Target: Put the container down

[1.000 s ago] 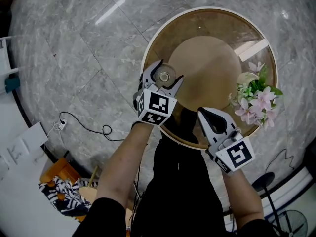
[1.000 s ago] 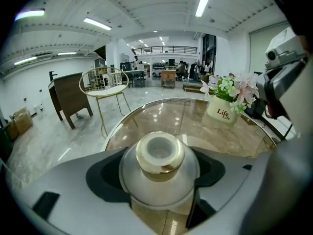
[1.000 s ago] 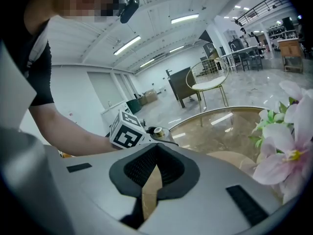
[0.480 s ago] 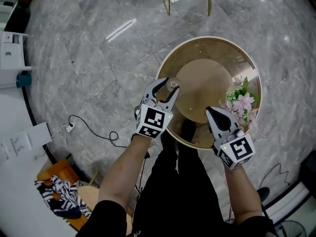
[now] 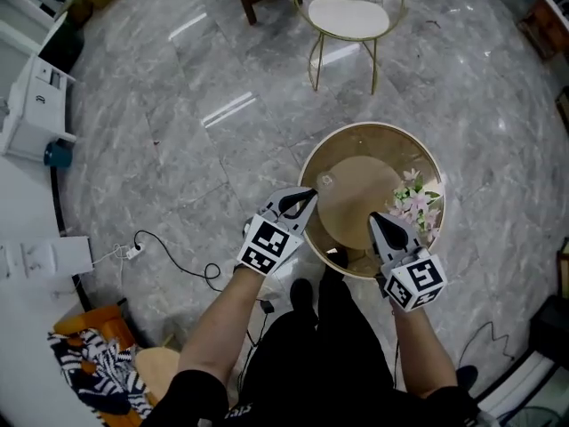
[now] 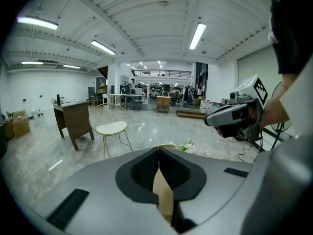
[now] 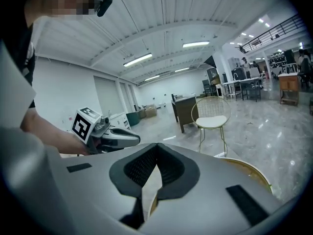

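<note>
A small clear container [image 5: 326, 181] stands on the round glass-topped table [image 5: 308, 160], near its left side, with nothing touching it. My left gripper [image 5: 306, 195] hovers above and just left of it. Its jaws have just been closing and now meet with nothing between them, which the left gripper view [image 6: 159, 149] also shows. My right gripper [image 5: 374, 218] is shut and empty over the table's near edge, beside the flowers [image 5: 412, 205]. Each gripper shows in the other's view: the right gripper [image 6: 230, 116] and the left gripper [image 7: 119, 139].
A gold wire chair [image 5: 348, 14] with a white seat stands beyond the table. A white cabinet [image 5: 36, 105] lines the left wall. A black cable [image 5: 169, 247] lies on the marble floor and striped cloth [image 5: 89, 363] is at lower left.
Both grippers have risen well away from the table, which now looks smaller. The left jaws, open around the container before, have shut empty. The container stays on the table.
</note>
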Motion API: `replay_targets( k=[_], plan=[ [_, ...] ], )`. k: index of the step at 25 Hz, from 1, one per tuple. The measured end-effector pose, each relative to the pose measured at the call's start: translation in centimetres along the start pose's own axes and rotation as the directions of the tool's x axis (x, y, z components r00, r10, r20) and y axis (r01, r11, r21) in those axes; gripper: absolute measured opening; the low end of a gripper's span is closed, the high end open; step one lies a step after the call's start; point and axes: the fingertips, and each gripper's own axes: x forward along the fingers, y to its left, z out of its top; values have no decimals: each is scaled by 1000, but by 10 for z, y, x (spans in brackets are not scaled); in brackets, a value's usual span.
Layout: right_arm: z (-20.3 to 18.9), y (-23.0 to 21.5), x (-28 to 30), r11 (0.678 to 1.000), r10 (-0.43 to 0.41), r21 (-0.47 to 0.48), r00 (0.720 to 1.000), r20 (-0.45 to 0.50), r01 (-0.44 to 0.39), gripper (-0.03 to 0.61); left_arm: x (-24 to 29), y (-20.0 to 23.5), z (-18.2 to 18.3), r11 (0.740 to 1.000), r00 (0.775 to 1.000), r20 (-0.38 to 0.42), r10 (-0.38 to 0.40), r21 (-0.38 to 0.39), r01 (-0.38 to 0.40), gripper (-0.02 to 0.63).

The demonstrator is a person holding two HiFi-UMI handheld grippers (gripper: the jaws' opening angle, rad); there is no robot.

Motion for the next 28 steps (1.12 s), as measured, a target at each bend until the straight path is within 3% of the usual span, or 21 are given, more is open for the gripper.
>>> replay_targets(
  k=[11,15,17,23,28],
  plan=[
    [35,130,-84,999,-32,4,995,97,31,14,-163,-62,40,999,997,74,33,-9,-32,15],
    [44,161,-108,999,-1,-45,993,116,6,14,-204,-67,56,996,989,132,71,-58,-64,15],
    [51,168,-123,998,5,-67,992,128,4,12,-219,-75,67,996,983,172,67,-63,-57,15],
    [88,172,-165,997,-22,-69,979,201,36,12,-246,-114,102,999,964,263,36,18,-42,15],
    [108,154,-204,989,-4,-145,972,235,39,12,-238,-127,134,996,948,304,89,-31,-84,15]
  ],
)
